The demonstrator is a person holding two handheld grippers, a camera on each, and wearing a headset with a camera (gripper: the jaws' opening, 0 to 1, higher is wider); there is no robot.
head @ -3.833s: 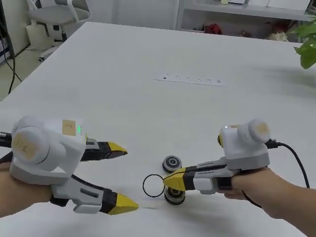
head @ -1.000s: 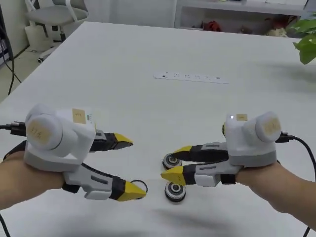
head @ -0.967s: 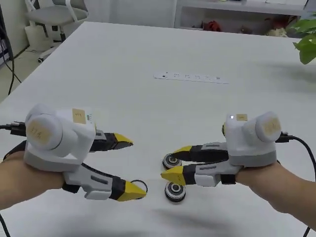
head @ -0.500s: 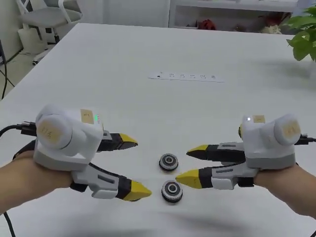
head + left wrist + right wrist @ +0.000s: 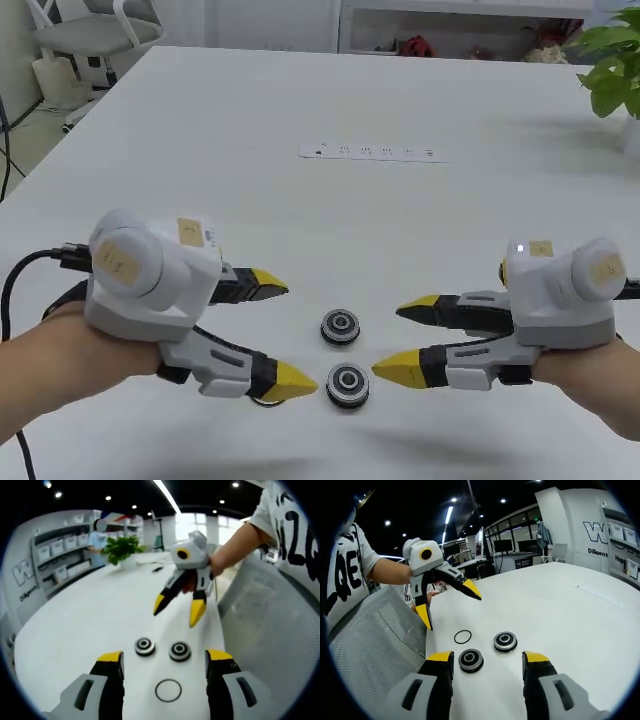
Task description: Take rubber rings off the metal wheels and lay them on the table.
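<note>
Close to the near edge of the white tabletop (image 5: 200,120), the left hand-held gripper (image 5: 292,334) and the right hand-held gripper (image 5: 395,339) face each other, jaws spread and holding nothing. A thin black rubber ring (image 5: 168,690) lies flat below the left jaws. Between the grippers sit two round metal wheels: the nearer wheel (image 5: 347,385) and, just beyond it, the farther wheel (image 5: 341,327). A white power strip (image 5: 365,152) lies toward the far edge.
</note>
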